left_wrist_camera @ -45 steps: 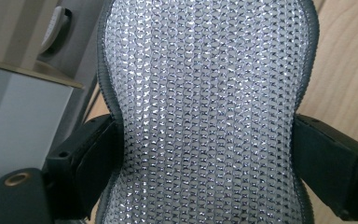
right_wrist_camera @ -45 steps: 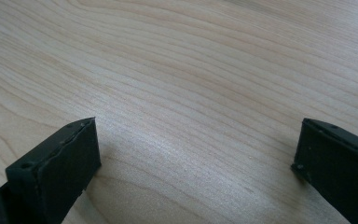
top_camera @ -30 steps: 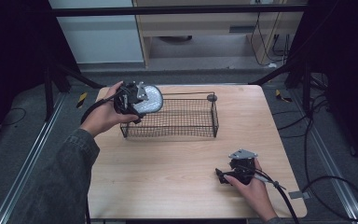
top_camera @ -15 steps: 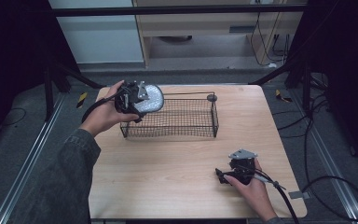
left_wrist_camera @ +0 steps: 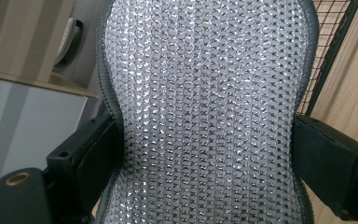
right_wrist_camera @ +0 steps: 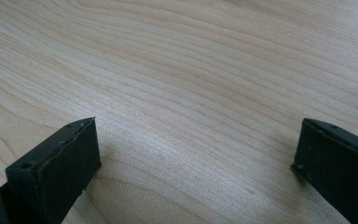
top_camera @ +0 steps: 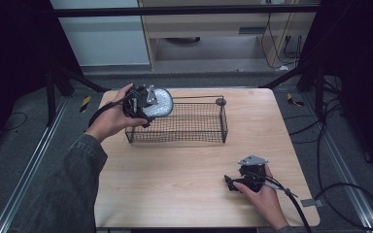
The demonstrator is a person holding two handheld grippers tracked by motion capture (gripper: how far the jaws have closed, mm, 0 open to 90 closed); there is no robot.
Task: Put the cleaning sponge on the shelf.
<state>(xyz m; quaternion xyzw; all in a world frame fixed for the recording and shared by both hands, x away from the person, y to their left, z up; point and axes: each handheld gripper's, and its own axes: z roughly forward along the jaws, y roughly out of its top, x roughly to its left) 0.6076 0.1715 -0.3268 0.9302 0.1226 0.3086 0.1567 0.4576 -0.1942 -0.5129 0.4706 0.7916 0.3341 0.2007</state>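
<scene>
lab: table (top_camera: pixel 175 189) in dark frame (top_camera: pixel 184 10), floor cables (top_camera: pixel 349 194).

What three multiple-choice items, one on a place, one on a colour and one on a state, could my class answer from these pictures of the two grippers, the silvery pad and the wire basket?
1. Where is the silvery mesh pad?
A. Lying flat on the table beside the right gripper
B. Held up at the left end of the wire basket
C. On the floor by the yellow-black tape

2. What colour is the basket's wire?
A. Black
B. White
C. Red

3. How is the right gripper?
A. Shut on the pad
B. Shut on a cable
C. Open, holding nothing

Answers:
1 B, since the high view shows the left gripper raising it over that end.
2 A, as the dark wire stands out against the pale table.
3 C, for bare wood lies between its spread fingers.
</scene>
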